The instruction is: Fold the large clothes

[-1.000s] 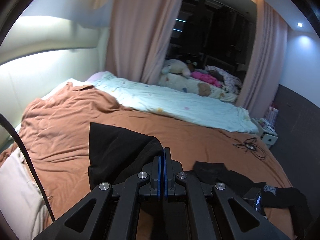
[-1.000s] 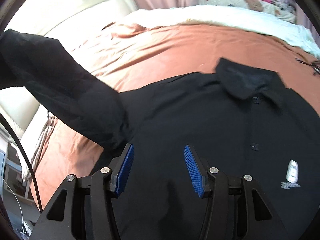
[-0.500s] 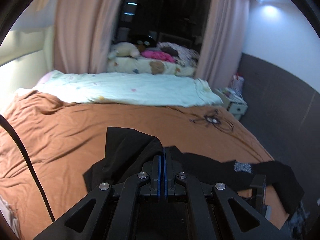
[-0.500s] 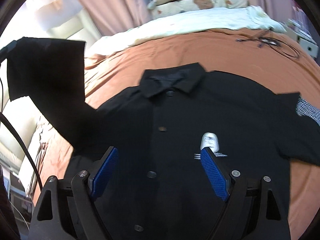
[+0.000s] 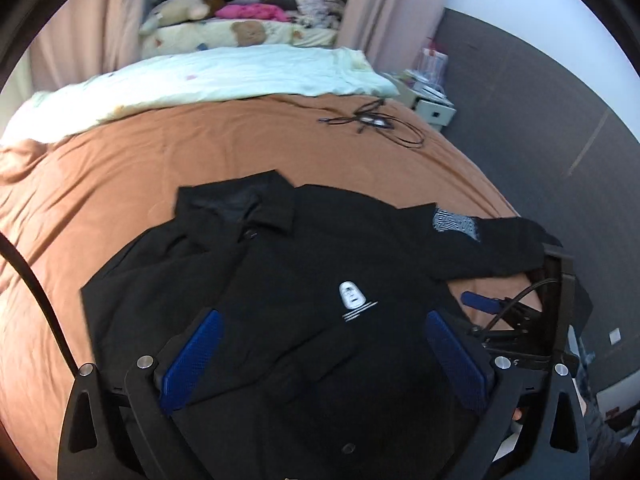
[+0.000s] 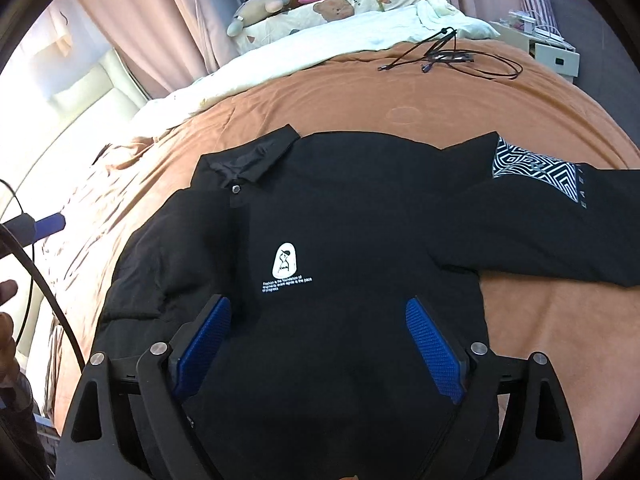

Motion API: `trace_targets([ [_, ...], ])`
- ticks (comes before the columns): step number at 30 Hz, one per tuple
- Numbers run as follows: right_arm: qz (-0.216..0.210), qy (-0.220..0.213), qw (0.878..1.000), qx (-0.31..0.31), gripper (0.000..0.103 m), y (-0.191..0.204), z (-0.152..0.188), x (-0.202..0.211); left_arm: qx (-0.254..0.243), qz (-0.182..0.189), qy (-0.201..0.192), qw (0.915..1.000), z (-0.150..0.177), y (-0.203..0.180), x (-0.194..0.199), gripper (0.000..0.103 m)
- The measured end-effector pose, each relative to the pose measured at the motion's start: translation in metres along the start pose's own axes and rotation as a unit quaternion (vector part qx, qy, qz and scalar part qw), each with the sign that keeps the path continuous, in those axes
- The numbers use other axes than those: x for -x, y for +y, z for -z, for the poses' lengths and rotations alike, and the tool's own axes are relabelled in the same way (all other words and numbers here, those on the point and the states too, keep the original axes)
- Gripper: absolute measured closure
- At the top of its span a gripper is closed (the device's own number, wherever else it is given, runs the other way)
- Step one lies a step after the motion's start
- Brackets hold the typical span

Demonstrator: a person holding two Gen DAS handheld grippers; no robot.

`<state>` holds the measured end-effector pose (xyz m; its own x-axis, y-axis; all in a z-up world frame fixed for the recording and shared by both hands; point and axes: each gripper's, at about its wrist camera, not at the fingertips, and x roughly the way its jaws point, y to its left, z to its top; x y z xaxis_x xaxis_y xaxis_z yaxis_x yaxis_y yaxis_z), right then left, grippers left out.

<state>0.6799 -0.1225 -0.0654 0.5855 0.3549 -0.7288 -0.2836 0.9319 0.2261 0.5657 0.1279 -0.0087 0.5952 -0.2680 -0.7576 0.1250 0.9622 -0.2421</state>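
A black long-sleeved polo shirt (image 5: 304, 280) lies face up on the brown bed cover (image 5: 140, 160), collar (image 5: 236, 204) away from me. Its left sleeve lies folded over the body; the right sleeve with a black-and-white patterned patch (image 6: 536, 168) stretches out to the right. My left gripper (image 5: 320, 356) is open and empty above the shirt's chest. My right gripper (image 6: 320, 344) is open and empty above the shirt's front (image 6: 340, 240), below the white chest logo (image 6: 285, 261). The right gripper also shows at the right edge of the left wrist view (image 5: 520, 320).
Black cables (image 5: 372, 120) lie on the cover beyond the shirt. A pale blue quilt (image 5: 208, 76) and soft toys (image 5: 208, 20) lie at the far side. A white bedside cabinet (image 5: 432, 104) stands at the far right, by a dark wall.
My left gripper has let go of the left sleeve and opened; the sleeve now lies folded over the shirt's body. Both grippers have swung to look down on the shirt.
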Motion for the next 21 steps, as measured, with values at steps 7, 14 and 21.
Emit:
trace_targets([
  [7,-0.013,0.004,0.998,0.069,0.014,0.044,0.007,0.003,0.050,-0.052,-0.022,0.9971,0.021,0.050,0.028,0.001],
  [14,-0.020,0.020,0.990,0.141,0.014,0.105,0.013,-0.016,0.089,-0.095,-0.035,0.9908,0.065,0.096,0.060,0.001],
  [21,-0.011,0.038,0.979,0.201,0.014,0.154,0.016,-0.045,0.135,-0.116,-0.039,0.9833,0.109,0.137,0.079,0.004],
])
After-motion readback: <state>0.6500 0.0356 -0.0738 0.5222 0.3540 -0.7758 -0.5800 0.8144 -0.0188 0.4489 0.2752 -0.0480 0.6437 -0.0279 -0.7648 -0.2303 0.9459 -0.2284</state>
